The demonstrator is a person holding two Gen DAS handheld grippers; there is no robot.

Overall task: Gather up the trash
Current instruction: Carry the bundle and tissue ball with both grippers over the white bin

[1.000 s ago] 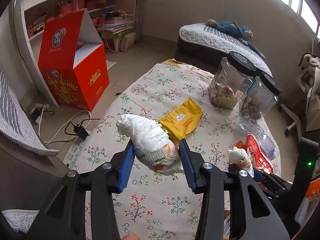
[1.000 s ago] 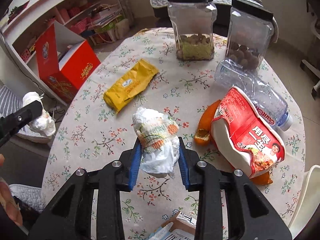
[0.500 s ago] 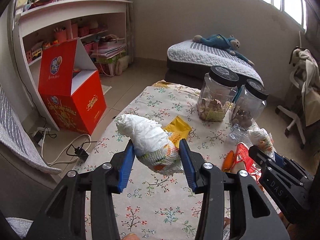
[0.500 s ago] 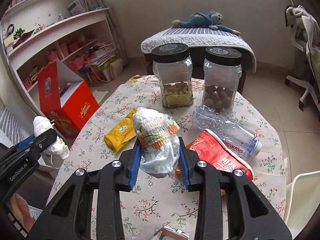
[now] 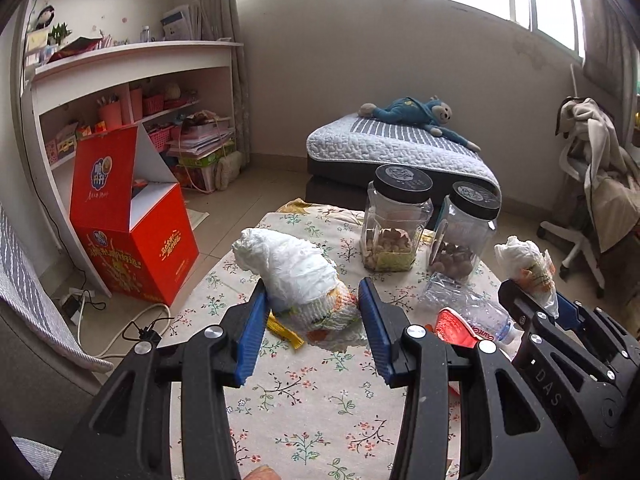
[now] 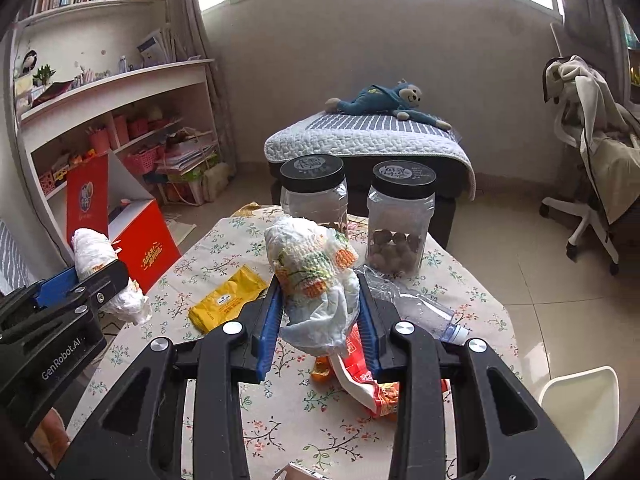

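My left gripper [image 5: 312, 320] is shut on a crumpled white paper wad with orange and green print [image 5: 296, 276], held above the floral tablecloth [image 5: 312, 400]. My right gripper [image 6: 318, 320] is shut on a second crumpled wad [image 6: 316, 276], also lifted off the table. Each gripper shows in the other's view: the right gripper [image 5: 532, 296] at the right edge, the left gripper [image 6: 96, 280] at the left edge. On the table lie a yellow packet [image 6: 226, 300], a crushed clear bottle [image 6: 416, 312], a red wrapper [image 6: 364, 376] and an orange peel [image 6: 322, 370].
Two black-lidded clear jars [image 6: 314, 196] [image 6: 402, 216] stand at the table's far side. An open red box [image 5: 132, 220] sits on the floor to the left, by white shelves [image 5: 132, 80]. Behind are a low bed with a blue plush toy [image 5: 412, 116] and an office chair [image 5: 592, 184]. A white chair edge [image 6: 580, 412] is at right.
Both grippers rose and tilted up with their wads still held; the views now show more of the room and less of the table. The right gripper came further into the left view.
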